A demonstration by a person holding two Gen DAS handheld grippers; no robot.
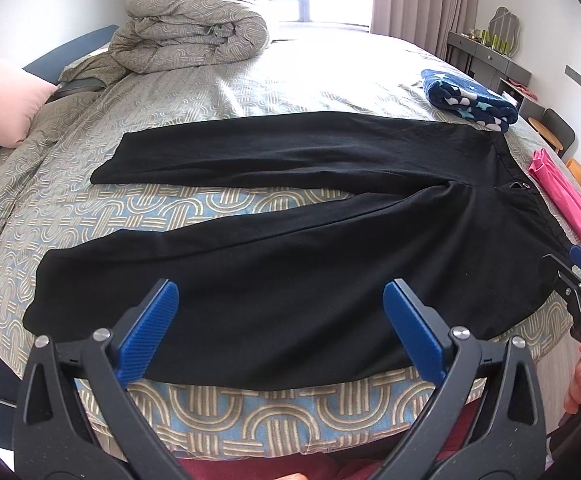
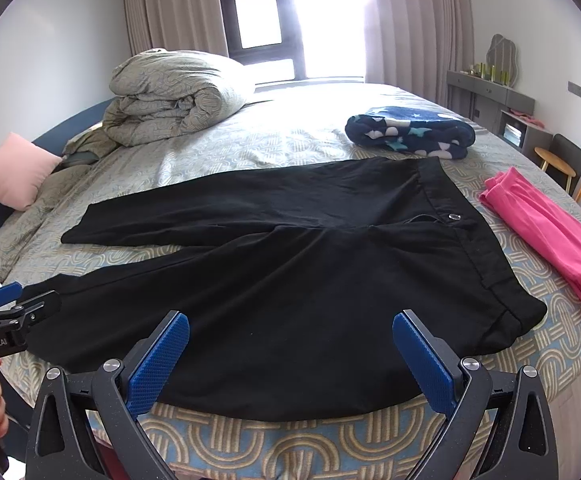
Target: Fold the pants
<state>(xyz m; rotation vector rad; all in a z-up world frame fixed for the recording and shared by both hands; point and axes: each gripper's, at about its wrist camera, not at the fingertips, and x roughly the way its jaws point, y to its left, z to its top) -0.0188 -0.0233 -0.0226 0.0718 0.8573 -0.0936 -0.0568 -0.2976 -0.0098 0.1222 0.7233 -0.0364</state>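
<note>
Black pants (image 1: 290, 248) (image 2: 290, 264) lie flat on the bed, legs spread apart toward the left, waistband with a metal button (image 2: 455, 217) to the right. My left gripper (image 1: 280, 320) hovers open over the near leg, nothing between its blue pads. My right gripper (image 2: 290, 356) is open above the near hip area, close to the pants' front edge. Each gripper shows at the edge of the other's view: the right one (image 1: 578, 276) by the waistband corner, the left one (image 2: 10, 304) by the near leg hem.
The patterned bedsheet (image 2: 290, 440) covers the bed. A folded navy star blanket (image 2: 410, 134) lies behind the waistband, a pink garment (image 2: 550, 236) to its right. A rolled duvet (image 2: 170, 96) and a pink pillow (image 2: 14, 170) sit far left. A dresser and chairs stand beyond the right edge.
</note>
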